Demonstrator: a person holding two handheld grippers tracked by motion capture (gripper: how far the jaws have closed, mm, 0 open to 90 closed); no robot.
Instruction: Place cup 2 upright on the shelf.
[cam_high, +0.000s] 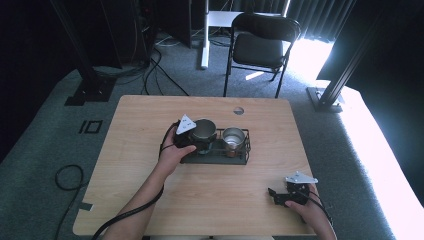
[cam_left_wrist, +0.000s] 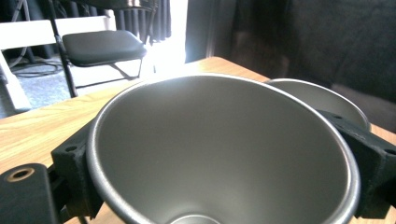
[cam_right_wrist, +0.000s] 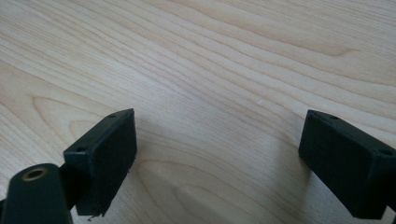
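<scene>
Round silver metal cup (cam_high: 203, 130) at the left end of the dark rectangular wire tray (cam_high: 243, 159), clasped across its body by the left hand-held gripper (cam_high: 192, 138), whose black jaws press its outer wall on both sides. A second silver metal cup (cam_high: 233, 137) stands just beside it in the tray. Risks: the smooth tapered wall may slip in the jaws; a tilted lift could knock the neighbour. Right hand-held gripper (cam_right_wrist: 224, 154), jaws wide apart and empty, rests on the pale wooden worktop (cam_high: 150, 120), well apart.
</scene>
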